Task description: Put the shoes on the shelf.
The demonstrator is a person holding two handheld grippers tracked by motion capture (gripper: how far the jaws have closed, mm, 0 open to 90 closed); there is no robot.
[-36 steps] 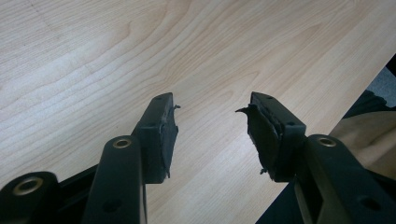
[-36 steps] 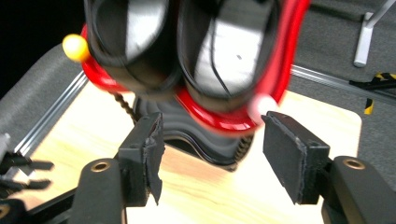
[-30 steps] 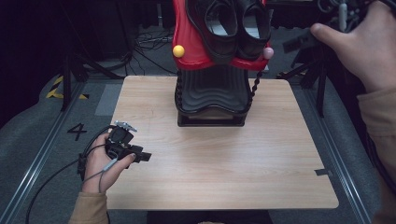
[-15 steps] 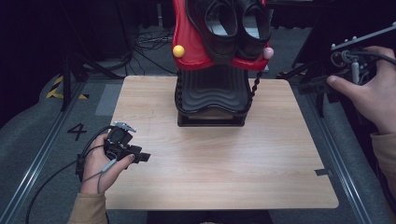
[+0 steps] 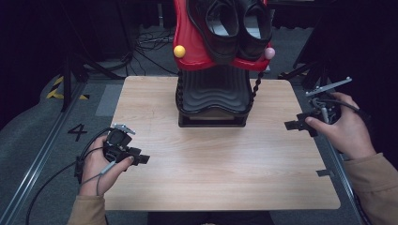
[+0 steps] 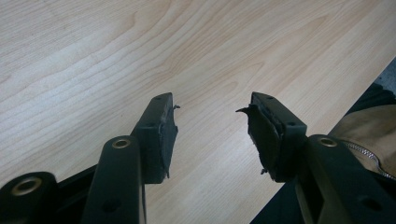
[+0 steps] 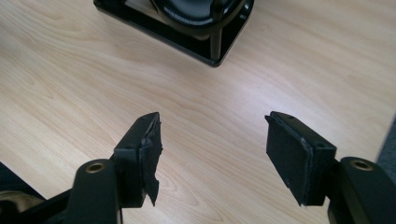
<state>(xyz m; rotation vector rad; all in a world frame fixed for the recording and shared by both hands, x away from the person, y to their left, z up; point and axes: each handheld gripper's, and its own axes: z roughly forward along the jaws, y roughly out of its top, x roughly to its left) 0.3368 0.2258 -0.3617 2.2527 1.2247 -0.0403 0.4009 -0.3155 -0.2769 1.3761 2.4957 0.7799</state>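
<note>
High view shows the left gripper (image 5: pixel 141 159) near the left front corner of the table (image 5: pixel 234 178), held in the person's left hand (image 5: pixel 101 166). Its jaws point to the right over the wood and stand apart with nothing between them. The left gripper view shows the same: two black jaws with rough, worn rubber pads (image 6: pixel 163 135), and only the pale wood grain in the gap. A thin cable (image 5: pixel 51 187) goes from this gripper down to the floor.

At the right edge of the table the right gripper (image 5: pixel 293 125) is held in the right hand (image 5: pixel 345 129). It points to the left, toward the middle of the table. The right gripper view shows its jaws wide apart and empty; the flat pads (image 7: pixel 294 154) have torn edges.

Well apart from both grippers, at the far middle of the table, stands a shoe stand (image 5: pixel 213 101). Its base is a black square frame, its body is black ribbed plastic, and on top is a glossy red holder (image 5: pixel 192 51) with a yellow ball (image 5: pixel 179 51) and a pink ball (image 5: pixel 269 53) at its sides. Two black shiny leather shoes (image 5: pixel 232 28) sit side by side in the holder. Their long axis goes from front to back of the table, tilted up, with the rounded toes toward the person.
</note>
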